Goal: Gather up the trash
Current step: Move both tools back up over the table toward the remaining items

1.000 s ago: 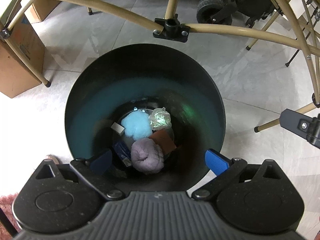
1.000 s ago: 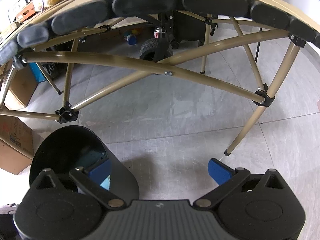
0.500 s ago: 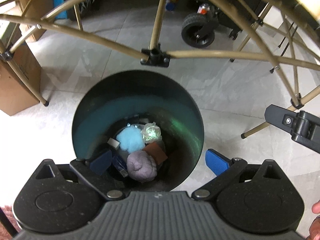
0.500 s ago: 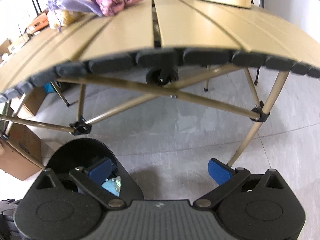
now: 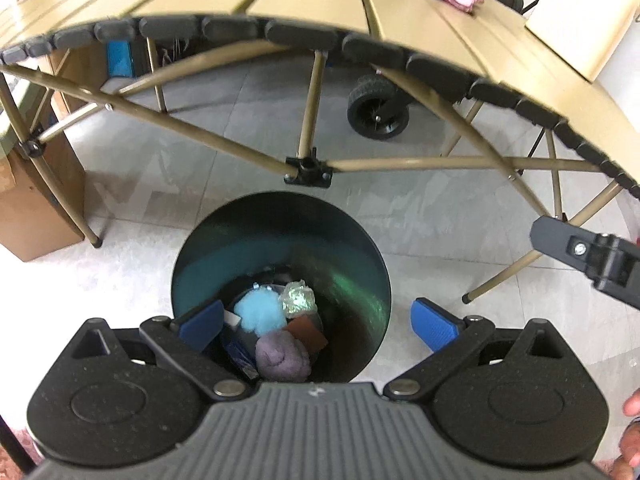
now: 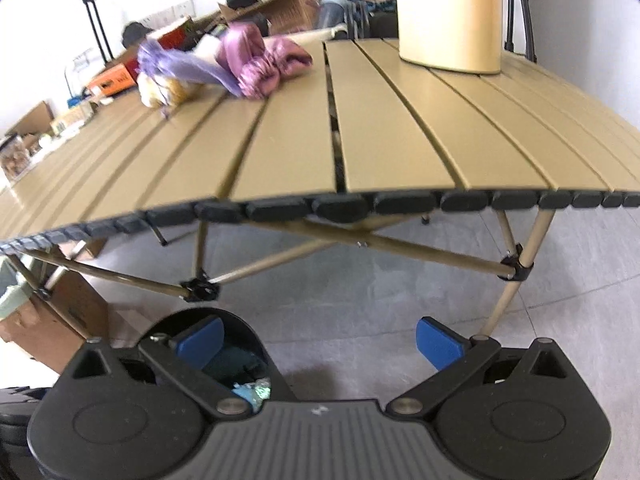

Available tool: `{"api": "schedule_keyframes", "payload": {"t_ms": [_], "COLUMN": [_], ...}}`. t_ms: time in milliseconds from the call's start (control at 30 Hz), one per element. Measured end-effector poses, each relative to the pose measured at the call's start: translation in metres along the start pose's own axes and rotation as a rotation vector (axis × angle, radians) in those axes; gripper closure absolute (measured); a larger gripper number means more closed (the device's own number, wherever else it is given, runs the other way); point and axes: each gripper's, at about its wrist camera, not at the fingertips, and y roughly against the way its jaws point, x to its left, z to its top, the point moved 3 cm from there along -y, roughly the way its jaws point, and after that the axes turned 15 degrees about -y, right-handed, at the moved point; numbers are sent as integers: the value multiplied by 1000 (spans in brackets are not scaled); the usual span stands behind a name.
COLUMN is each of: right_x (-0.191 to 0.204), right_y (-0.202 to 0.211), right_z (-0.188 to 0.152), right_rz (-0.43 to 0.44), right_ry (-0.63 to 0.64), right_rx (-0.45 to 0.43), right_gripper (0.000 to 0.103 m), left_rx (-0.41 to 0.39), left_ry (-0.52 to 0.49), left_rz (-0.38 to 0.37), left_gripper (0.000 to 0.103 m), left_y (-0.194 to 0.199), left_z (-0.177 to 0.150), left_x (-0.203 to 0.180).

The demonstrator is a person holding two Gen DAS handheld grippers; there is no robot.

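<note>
This looks like a cluttered storage or work room rather than a lived-in home. A tan folding slat table (image 6: 400, 136) stands on a pale grey tiled floor (image 6: 380, 304). Behind the table, against a white wall, cardboard boxes (image 6: 288, 8) and assorted goods are heaped up, with a trolley handle (image 6: 90, 12) rising among them. Under the table sits a black cart wheel (image 5: 378, 110), and to its left another cardboard box (image 5: 36, 208) rests on the floor.
</note>
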Motion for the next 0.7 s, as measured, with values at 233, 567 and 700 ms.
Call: {"api": "schedule_keyframes", "payload": {"t_ms": [233,567,700], "right_x": [9,12,11], "right_y": [33,76,80], "right_z": [7,31,41], "right_rz": [77,197,203], "right_ry": [6,-47,-71], "right_rx": [-54,-212,-268], "right_gripper": [0,0,0], "left_rx": [-106,-290,-392], "left_ry": [4,16,17], "left_rz": [32,56,91], "left_gripper": [1,1,0], "left_y": [28,70,90], "left_z": [5,17,25], "left_x": [7,16,17]}}
